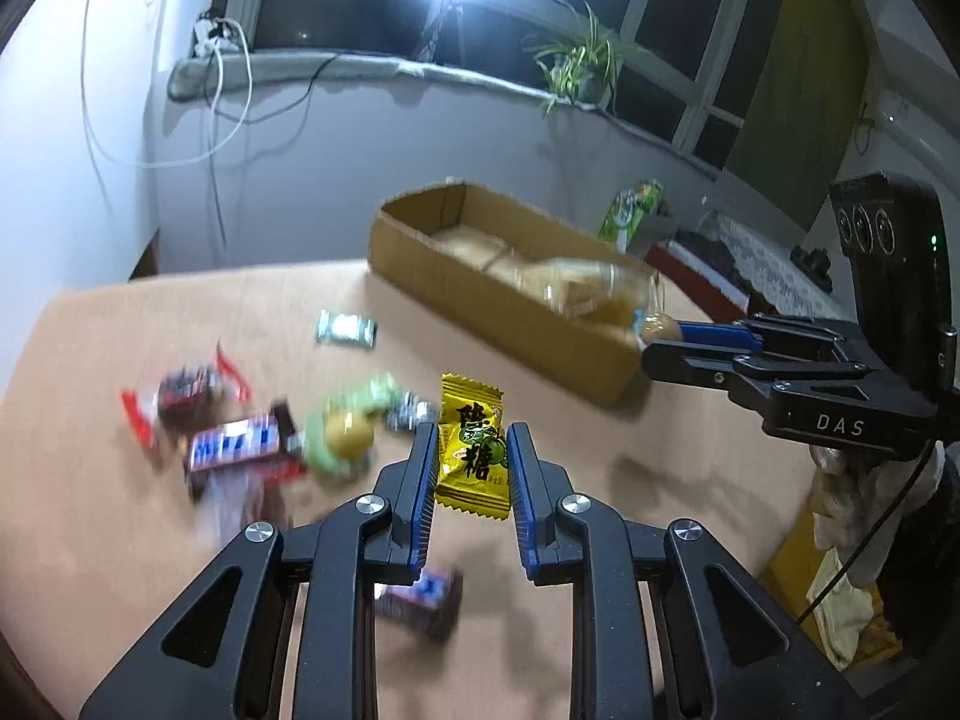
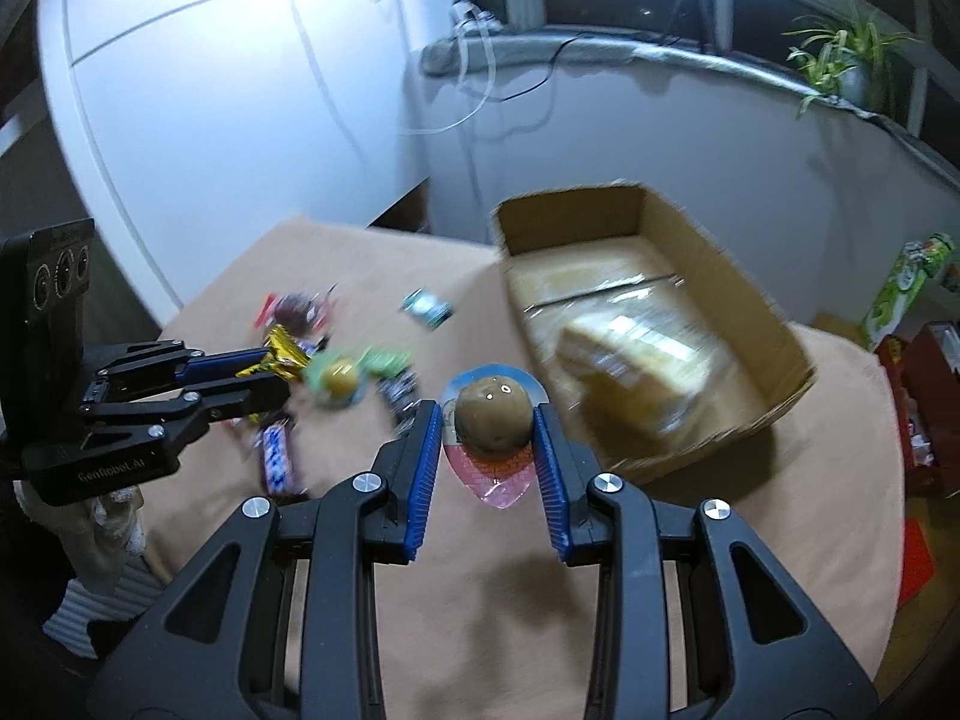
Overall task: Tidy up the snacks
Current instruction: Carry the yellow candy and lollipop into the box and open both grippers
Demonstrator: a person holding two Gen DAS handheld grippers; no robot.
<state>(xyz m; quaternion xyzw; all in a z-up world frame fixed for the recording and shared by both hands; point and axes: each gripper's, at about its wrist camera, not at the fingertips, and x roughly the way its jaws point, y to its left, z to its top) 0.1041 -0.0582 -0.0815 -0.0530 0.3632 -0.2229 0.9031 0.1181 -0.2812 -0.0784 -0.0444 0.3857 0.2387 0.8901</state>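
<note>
My left gripper [image 1: 470, 450] is shut on a yellow candy packet [image 1: 471, 450] held above the table; the right wrist view shows that gripper [image 2: 282, 369] at the left with the yellow candy packet [image 2: 282, 354]. My right gripper [image 2: 487, 426] is shut on a brown ball-shaped snack in a clear pack [image 2: 493, 414]; the left wrist view has this gripper [image 1: 657, 342] beside the box's near corner. An open cardboard box [image 2: 750, 324] holds a clear-wrapped packet [image 2: 636, 354]. Loose snacks lie on the table: chocolate bars [image 1: 237, 441], a green pack with a brown ball [image 1: 345, 435], a small teal sachet [image 1: 347, 328].
The table [image 2: 540, 600] has a tan surface and ends at a white wall on the left. A green carton [image 2: 900, 288] and a red box [image 2: 924, 396] stand right of the cardboard box [image 1: 492, 282]. A bright lamp and a plant sit at the window.
</note>
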